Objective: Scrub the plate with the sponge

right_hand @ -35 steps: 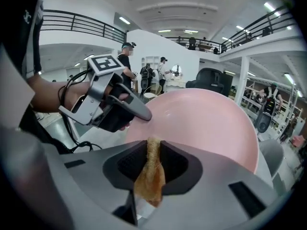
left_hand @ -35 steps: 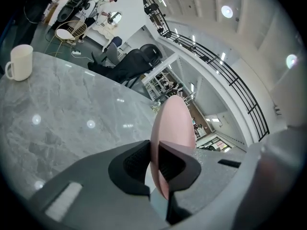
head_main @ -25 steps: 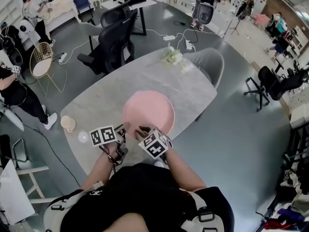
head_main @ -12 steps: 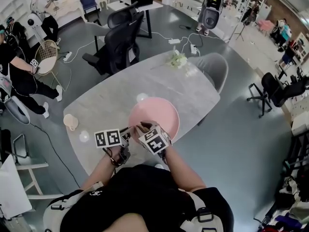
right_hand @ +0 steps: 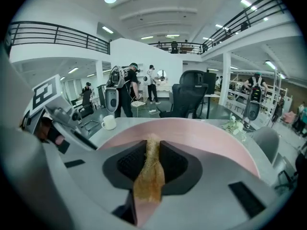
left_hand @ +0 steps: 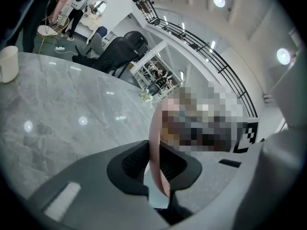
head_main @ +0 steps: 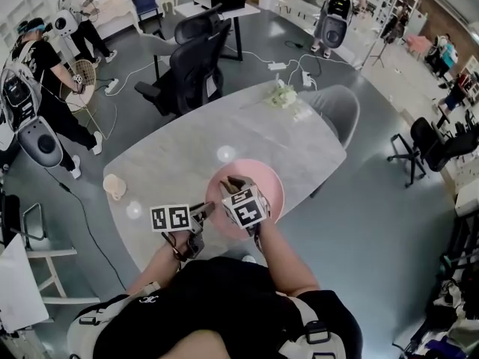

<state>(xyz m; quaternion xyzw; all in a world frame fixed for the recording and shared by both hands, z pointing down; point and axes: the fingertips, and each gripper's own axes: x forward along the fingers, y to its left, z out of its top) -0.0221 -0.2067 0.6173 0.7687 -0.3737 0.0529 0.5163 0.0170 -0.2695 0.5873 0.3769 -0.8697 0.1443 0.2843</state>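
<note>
My right hand-held gripper (right_hand: 152, 159) pinches the fibrous sponge (right_hand: 148, 178) over the pink plate (head_main: 266, 182) at the surface's (head_main: 187, 146) near edge, while my left hand-held gripper (left_hand: 156, 166), nipping the rim, has just been easing apart, so hard scrubbing could shove the plate off.

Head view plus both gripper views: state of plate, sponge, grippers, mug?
left gripper: shut on plate rim, jaws just been opening
right gripper: shut on sponge
plate: held by rim
sponge: squashed flat, over plate face
mug: upright on table
</note>
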